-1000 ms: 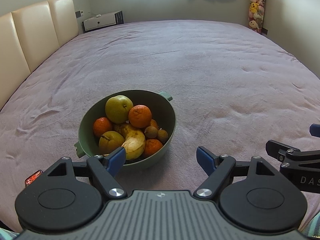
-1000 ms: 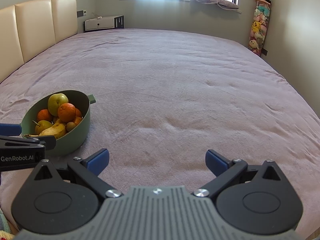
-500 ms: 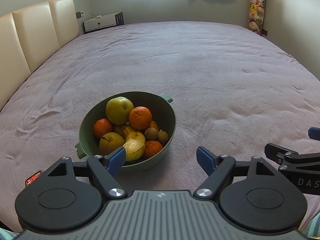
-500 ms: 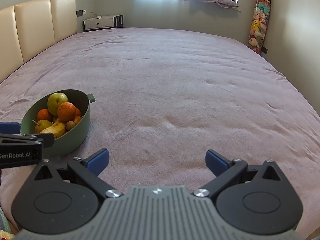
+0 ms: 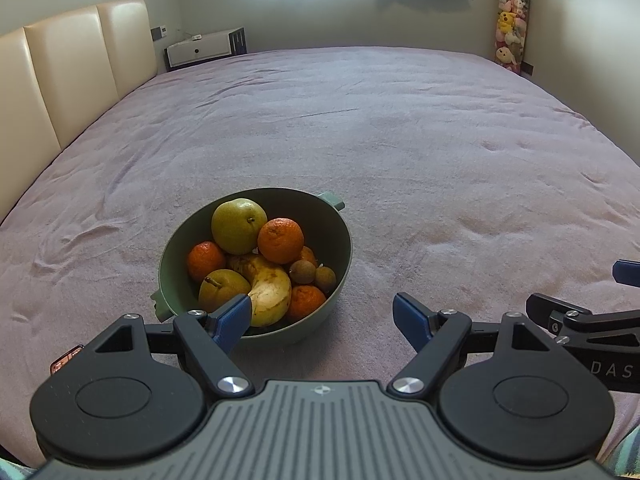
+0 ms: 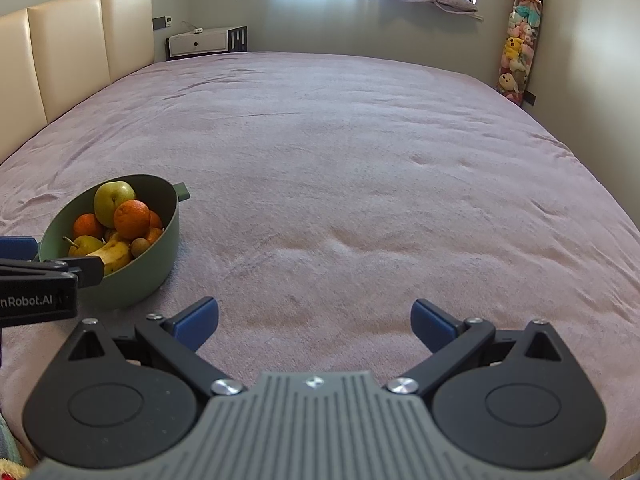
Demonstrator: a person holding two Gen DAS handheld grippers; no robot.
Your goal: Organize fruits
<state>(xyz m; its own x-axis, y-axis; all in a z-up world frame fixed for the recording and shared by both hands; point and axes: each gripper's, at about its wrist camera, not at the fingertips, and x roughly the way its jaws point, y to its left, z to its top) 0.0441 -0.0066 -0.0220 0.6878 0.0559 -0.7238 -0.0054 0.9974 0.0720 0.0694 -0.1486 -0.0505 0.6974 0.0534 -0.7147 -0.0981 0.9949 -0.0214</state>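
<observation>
Left gripper (image 5: 322,318) hovers with fingers apart and nothing between them, just short of the near rim of the round green bowl with two side tabs (image 5: 340,276). Right gripper (image 6: 314,320) is likewise spread and empty, well to the right of the bowl over the bare mauve bedspread (image 6: 360,160).

All visible fruit lies heaped in the bowl: a green-yellow pear (image 5: 239,226), a large orange (image 5: 280,240), a yellowed banana (image 5: 270,290), a second pear (image 5: 222,288), smaller oranges and two small brown round fruits (image 5: 303,271). No fruit shows on the bedspread.

This arrangement fits either fruit gathered into the bowl or fruit awaiting sorting out of it. For any pick, approach from above, take the topmost piece, and close gently: the heap can shift and the soft bed lets the bowl tip.
</observation>
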